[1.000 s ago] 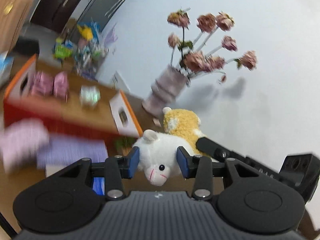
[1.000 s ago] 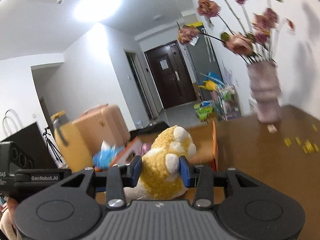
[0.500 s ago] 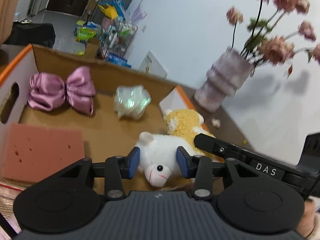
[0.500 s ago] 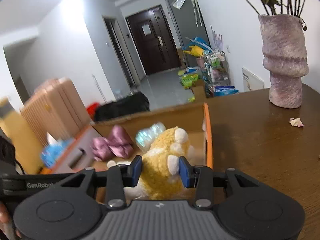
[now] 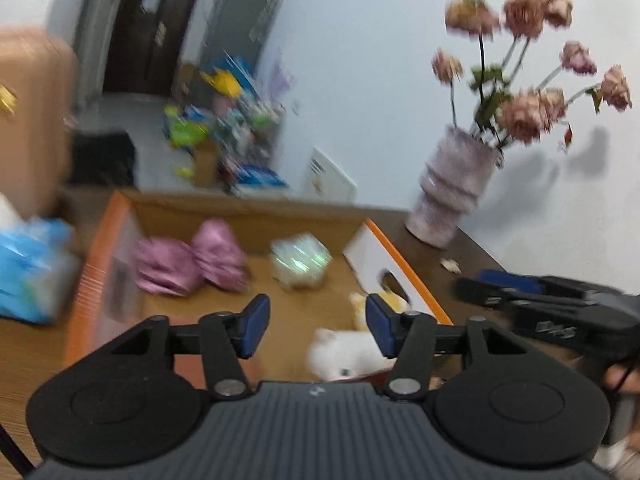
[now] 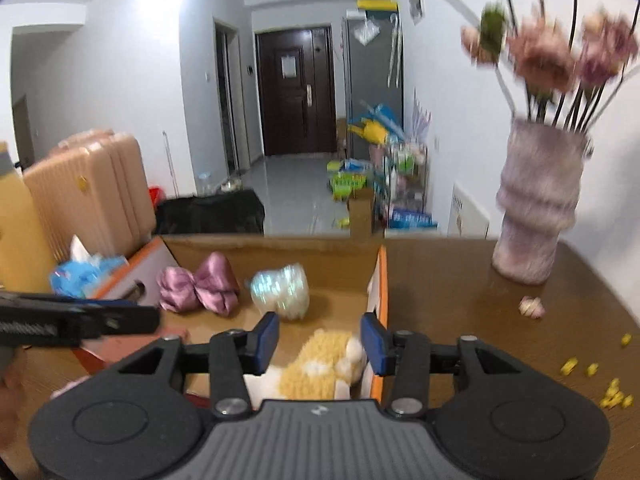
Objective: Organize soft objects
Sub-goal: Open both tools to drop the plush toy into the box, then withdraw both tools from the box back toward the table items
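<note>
Left gripper (image 5: 316, 322) and right gripper (image 6: 319, 338) both stood with fingers spread, holding nothing, above the cardboard box (image 6: 276, 242). Inside the box lay the yellow plush toy (image 6: 320, 368) and white plush toy (image 5: 348, 354), apparently touching, though blur prevented certainty. Farther back lay the pink bow (image 6: 198, 284) and iridescent bundle (image 6: 282, 290).

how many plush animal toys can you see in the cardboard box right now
2. The white plush lies on the box floor near the right wall of the cardboard box; the yellow plush lies beside it against that wall. More may be hidden behind the grippers.
</note>
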{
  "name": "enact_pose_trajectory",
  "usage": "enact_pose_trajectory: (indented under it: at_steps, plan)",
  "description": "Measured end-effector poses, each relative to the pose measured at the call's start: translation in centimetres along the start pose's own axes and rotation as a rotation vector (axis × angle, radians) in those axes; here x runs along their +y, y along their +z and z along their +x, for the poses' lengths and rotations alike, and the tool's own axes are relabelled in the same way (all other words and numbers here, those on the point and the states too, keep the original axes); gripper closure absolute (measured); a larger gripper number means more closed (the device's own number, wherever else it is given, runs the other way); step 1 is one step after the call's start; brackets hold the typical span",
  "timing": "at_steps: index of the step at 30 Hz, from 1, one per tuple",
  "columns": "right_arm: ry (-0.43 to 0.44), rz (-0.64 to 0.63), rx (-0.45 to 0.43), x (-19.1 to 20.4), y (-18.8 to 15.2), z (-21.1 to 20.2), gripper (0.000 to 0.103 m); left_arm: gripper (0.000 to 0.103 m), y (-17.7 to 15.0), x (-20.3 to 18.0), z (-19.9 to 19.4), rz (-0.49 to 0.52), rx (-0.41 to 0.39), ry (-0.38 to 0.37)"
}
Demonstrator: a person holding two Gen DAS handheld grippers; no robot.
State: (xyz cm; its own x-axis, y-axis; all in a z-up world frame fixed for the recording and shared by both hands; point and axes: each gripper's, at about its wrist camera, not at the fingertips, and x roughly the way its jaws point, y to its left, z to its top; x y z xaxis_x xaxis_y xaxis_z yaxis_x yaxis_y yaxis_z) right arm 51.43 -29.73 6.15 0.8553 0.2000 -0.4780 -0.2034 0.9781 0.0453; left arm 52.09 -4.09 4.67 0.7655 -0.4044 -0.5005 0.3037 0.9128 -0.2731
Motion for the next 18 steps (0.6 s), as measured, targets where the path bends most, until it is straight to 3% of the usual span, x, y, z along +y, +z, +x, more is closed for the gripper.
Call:
enact_pose_trajectory:
  at_steps: [3, 5, 7, 9, 12, 18]
  plan:
    - [0.0, -0.036, -0.049, 0.5, 1.0, -3.7, 0.047, 0.042, 0.5, 0.8, -5.2, 0.051, -0.074, 0.129]
    - [-0.006, -0.053, -0.084, 1.0, 1.3, -6.2, 0.04, 0.03, 0.5, 1.1, -8.3, 0.079, -0.117, 0.24]
    - [-0.02, -0.071, -0.146, 1.7, 1.2, -8.5, 0.02, 0.021, -0.1, 1.0, -11.2, 0.105, -0.173, 0.332]
    - [-0.051, -0.101, -0.228, 2.7, 0.6, -10.6, 0.01, 0.014, -0.9, 0.7, -13.6, 0.138, -0.238, 0.384]
    - [-0.068, -0.12, -0.265, 4.3, 0.2, -12.5, 0.01, 0.012, -1.7, 0.0, -16.2, 0.163, -0.287, 0.419]
    - [-0.049, -0.125, -0.302, 6.5, -0.5, -15.8, 0.007, 0.008, -2.9, -0.6, -20.8, 0.156, -0.351, 0.413]
